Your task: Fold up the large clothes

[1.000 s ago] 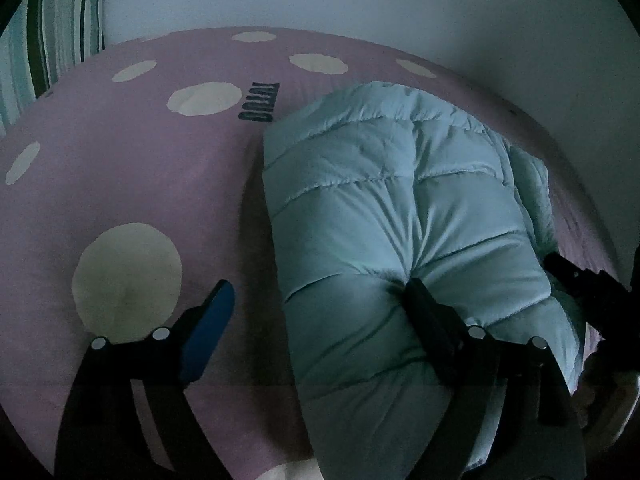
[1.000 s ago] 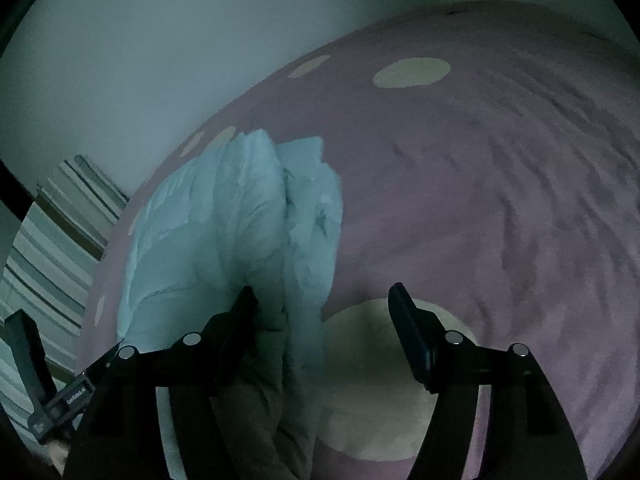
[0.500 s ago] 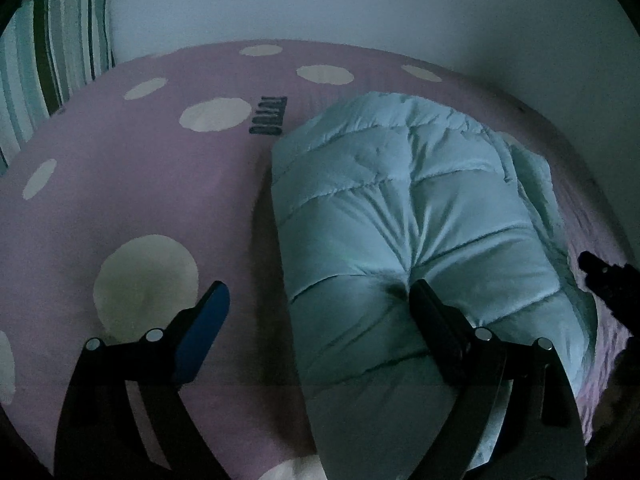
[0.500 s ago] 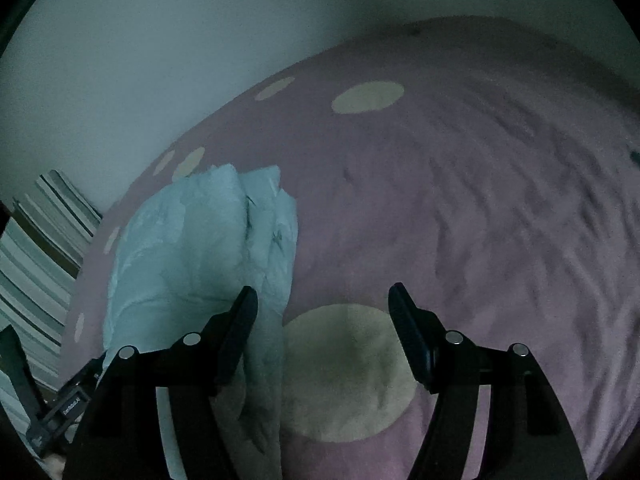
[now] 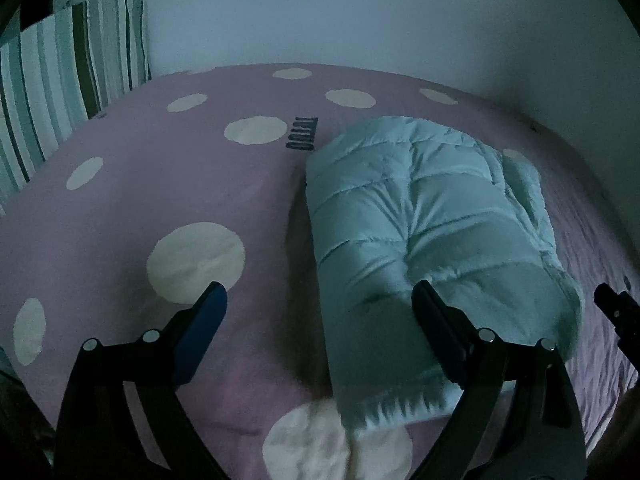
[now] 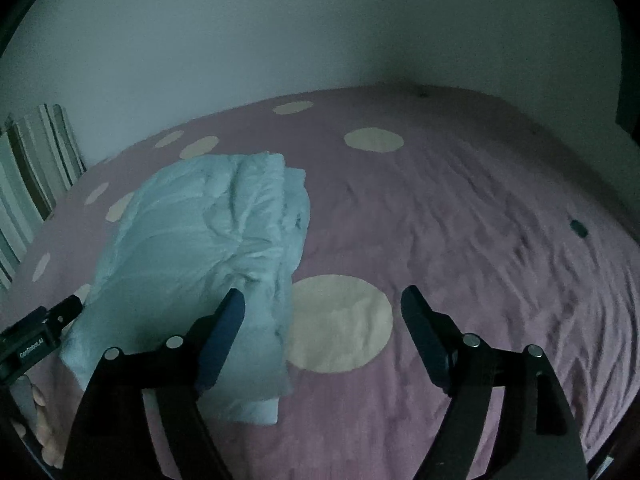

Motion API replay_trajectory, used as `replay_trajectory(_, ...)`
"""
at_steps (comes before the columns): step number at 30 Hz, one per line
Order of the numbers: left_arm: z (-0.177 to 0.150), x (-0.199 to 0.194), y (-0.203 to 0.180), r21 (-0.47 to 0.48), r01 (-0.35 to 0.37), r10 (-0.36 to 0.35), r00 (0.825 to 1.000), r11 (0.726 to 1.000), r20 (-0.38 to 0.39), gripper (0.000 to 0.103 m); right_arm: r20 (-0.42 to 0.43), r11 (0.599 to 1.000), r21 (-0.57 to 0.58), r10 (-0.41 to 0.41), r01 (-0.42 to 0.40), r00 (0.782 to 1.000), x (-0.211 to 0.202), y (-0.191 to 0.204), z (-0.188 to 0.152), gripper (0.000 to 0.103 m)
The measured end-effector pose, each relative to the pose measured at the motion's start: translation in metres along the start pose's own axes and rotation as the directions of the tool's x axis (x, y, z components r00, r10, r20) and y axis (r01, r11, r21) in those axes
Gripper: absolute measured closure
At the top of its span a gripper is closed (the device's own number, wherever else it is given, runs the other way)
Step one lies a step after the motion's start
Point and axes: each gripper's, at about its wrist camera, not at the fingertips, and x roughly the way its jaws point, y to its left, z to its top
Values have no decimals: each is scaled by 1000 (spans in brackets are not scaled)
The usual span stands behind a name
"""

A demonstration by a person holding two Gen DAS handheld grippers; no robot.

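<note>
A pale blue quilted puffer jacket point(image 5: 424, 232) lies folded into a thick bundle on the pink bed cover; it also shows in the right wrist view point(image 6: 208, 248). My left gripper point(image 5: 320, 304) is open and empty, above the bundle's near left edge, not touching it. My right gripper point(image 6: 322, 306) is open and empty, above the bed just right of the bundle. The right gripper's tip shows at the left wrist view's right edge point(image 5: 616, 312); the left gripper shows at the right wrist view's left edge point(image 6: 36, 332).
The pink bed cover point(image 5: 160, 200) has cream dots and wrinkles on its right half point(image 6: 500, 240). A striped pillow point(image 5: 52, 80) stands at the head by the wall point(image 5: 360, 12). A small dark item point(image 6: 579, 228) lies far right.
Both grippers have pulled back and up from the jacket. The left gripper's right finger no longer presses into the bundle. The right gripper has drawn away to the right.
</note>
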Motion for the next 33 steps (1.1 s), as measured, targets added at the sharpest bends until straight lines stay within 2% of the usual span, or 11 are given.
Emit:
replay_trajectory(9, -7, -63, -13, 73, -36, 27, 992, 997, 119, 5, 66, 999, -35, 30, -28, 997, -40, 15, -6, 23)
replay_trajectory(18, -9, -118, -23, 61, -21, 9, 983, 998, 184, 4, 158, 995, -72, 73, -63, 985, -96, 29, -1, 19)
replay_trajectory(24, -9, -134, -26, 42, -11, 2, 978, 999, 208, 4, 197, 992, -102, 86, -67, 977, -116, 37, -2, 19)
replay_trajectory(33, -12, -140, -30, 38, -2, -6, 977, 999, 212, 3, 217, 991, -112, 90, -67, 972, -123, 40, -6, 19)
